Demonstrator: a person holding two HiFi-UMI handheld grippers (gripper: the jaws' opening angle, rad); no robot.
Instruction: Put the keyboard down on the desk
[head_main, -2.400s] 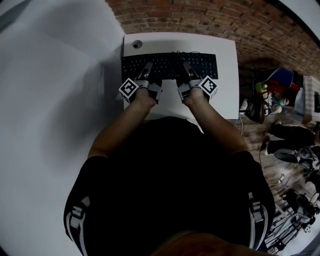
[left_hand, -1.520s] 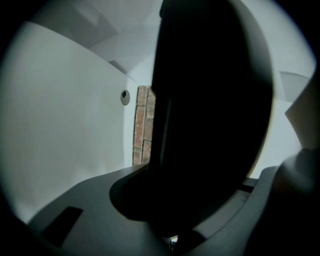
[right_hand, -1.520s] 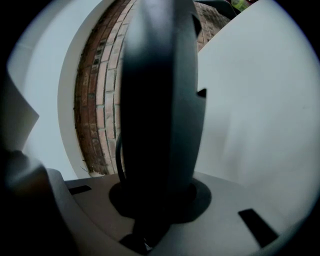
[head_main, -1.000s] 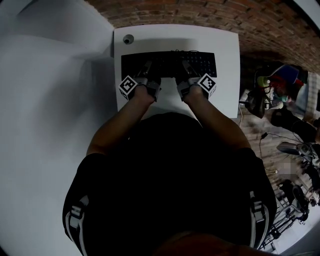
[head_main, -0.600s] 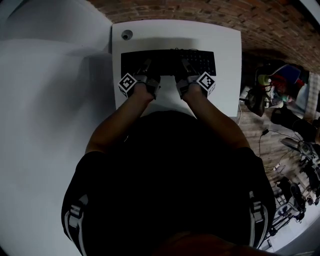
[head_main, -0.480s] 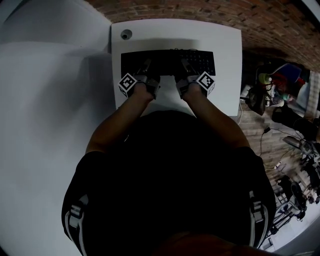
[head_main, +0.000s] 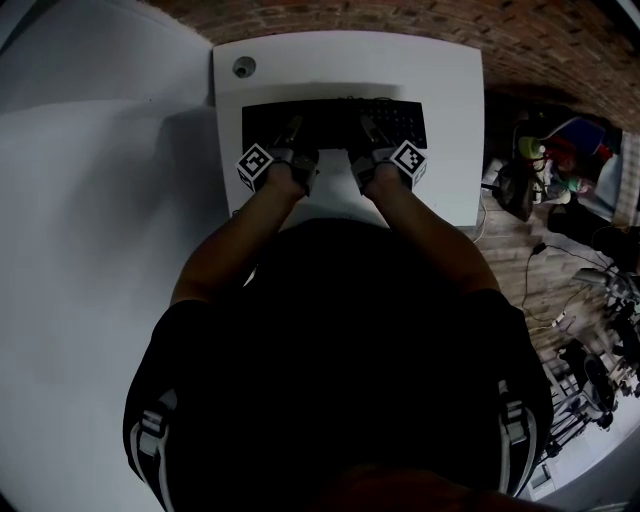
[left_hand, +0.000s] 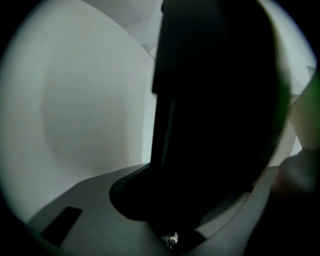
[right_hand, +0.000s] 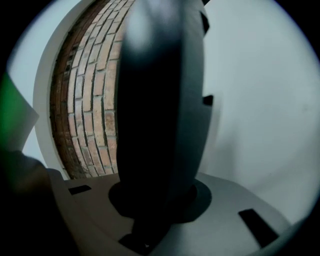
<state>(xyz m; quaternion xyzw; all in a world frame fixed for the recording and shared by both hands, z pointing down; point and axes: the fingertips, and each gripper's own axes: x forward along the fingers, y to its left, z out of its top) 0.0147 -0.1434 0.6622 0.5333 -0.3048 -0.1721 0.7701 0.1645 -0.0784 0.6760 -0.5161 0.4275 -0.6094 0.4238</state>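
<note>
While the black rectangular plastic keyboard (head_main: 335, 122) sits low over the white flat surface (head_main: 450, 120), the task looks close to done but not finished: both grips are on it, and whether its underside already touches the surface cannot be told from above. The left hand-held gripper (head_main: 292, 130) is clamped on the keyboard's near long edge, left of its middle, its jaws drawn tight around the dark body that fills the left gripper view. The right hand-held gripper (head_main: 370, 130) bites the same edge right of the middle, jaws likewise closed on it. What is left, by my reading, is to settle it flat and let go on both sides. The keyboard lies keys up, its long axis running from 9 o'clock to 3 o'clock, with the gripped edge facing the person at 6 o'clock. A small round grey fitting (head_main: 243, 67) sits well apart at 11 o'clock
</note>
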